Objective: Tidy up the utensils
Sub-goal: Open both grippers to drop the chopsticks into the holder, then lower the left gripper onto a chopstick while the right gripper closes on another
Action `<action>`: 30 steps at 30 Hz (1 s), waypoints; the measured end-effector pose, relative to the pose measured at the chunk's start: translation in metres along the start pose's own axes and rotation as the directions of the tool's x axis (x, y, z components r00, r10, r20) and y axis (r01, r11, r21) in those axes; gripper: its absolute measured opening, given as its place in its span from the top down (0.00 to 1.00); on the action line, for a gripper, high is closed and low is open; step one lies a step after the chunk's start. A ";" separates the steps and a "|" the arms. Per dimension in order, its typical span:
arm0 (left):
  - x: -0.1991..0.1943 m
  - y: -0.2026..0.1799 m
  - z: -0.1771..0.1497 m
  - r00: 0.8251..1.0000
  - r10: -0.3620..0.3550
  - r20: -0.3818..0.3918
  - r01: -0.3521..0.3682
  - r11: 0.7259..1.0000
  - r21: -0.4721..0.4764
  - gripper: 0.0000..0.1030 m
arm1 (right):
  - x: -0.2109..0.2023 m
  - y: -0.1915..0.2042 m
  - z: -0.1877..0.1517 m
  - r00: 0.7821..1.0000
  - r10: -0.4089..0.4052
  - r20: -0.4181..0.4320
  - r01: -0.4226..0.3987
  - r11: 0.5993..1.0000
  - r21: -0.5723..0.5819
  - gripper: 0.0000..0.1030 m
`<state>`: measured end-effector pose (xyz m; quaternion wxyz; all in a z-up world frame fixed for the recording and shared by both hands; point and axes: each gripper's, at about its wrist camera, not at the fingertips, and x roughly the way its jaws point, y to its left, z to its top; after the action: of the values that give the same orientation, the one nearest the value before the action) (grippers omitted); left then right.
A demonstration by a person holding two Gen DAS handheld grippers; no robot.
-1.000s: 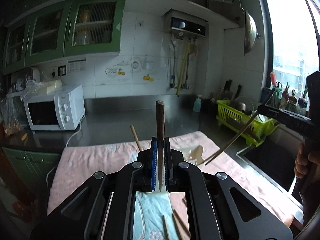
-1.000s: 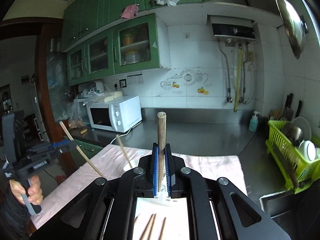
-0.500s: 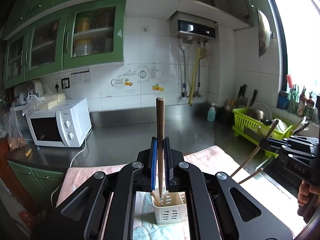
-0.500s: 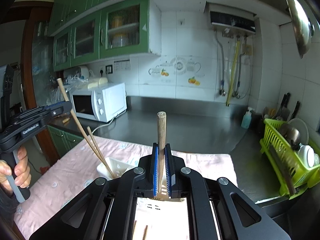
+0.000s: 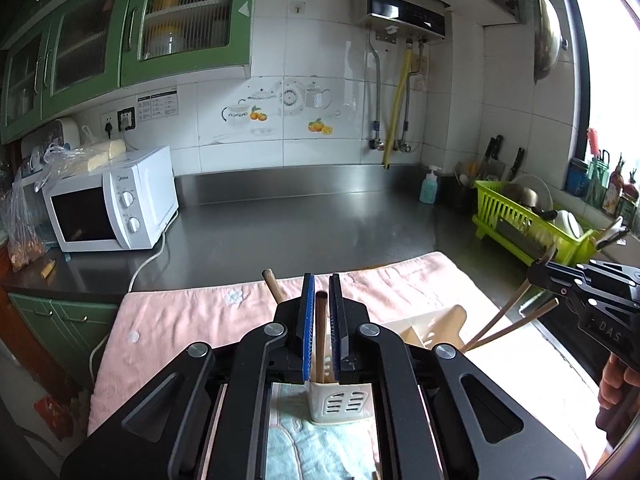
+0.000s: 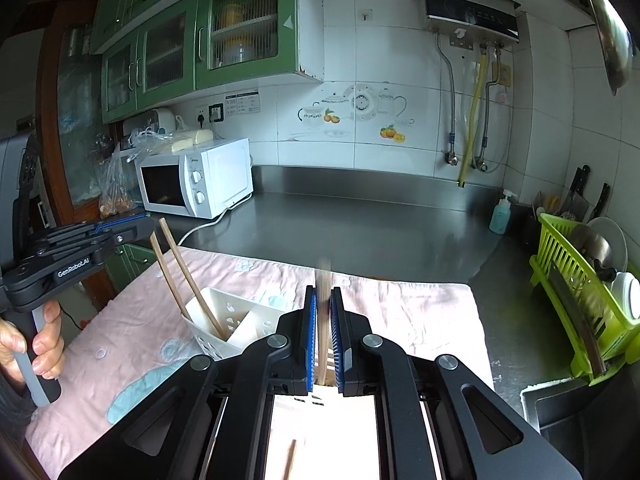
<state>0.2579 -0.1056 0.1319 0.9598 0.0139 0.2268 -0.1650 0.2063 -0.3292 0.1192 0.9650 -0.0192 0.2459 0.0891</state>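
Note:
A white slotted utensil holder (image 5: pixel 340 400) stands on the pink cloth (image 5: pixel 180 320); it also shows in the right wrist view (image 6: pixel 224 324). My left gripper (image 5: pixel 320 304) has its jaws parted a little around a brown chopstick (image 5: pixel 320 332) that stands in the holder with gaps on both sides. My right gripper (image 6: pixel 323 312) is also slightly parted around a blurred chopstick (image 6: pixel 322 320) that drops into the holder. Two chopsticks (image 6: pixel 180 276) lean in the holder's left compartment under the left gripper.
A white microwave (image 5: pixel 112 200) stands at the back left on the steel counter (image 5: pixel 300 224). A green dish rack (image 5: pixel 528 224) and a sink are to the right. Loose chopsticks (image 6: pixel 291 458) lie on the cloth below my right gripper.
Both grippers have lowered over the holder and opened a little. Each chopstick has slid down between the pads into the holder; the right one is blurred in motion.

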 end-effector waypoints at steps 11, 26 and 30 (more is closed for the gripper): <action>-0.045 -0.004 -0.017 0.999 -0.010 0.037 0.010 1.000 0.013 0.68 | -0.055 0.001 -0.014 0.997 0.002 0.076 -0.002 1.000 0.008 0.85; -0.113 -0.014 -0.157 0.990 -0.042 -0.134 0.050 0.997 0.055 0.64 | -0.090 0.035 -0.154 0.993 0.069 -0.097 -0.063 0.996 0.064 0.85; -0.118 -0.019 -0.200 0.978 -0.051 -0.201 0.061 0.997 0.044 0.64 | -0.091 0.041 -0.186 0.987 0.071 -0.144 -0.059 0.995 0.085 0.85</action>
<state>0.0658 -0.0666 0.0058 0.9264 0.0478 0.3182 -0.1954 0.0329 -0.3191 -0.0009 0.9408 0.0211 0.3202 0.1088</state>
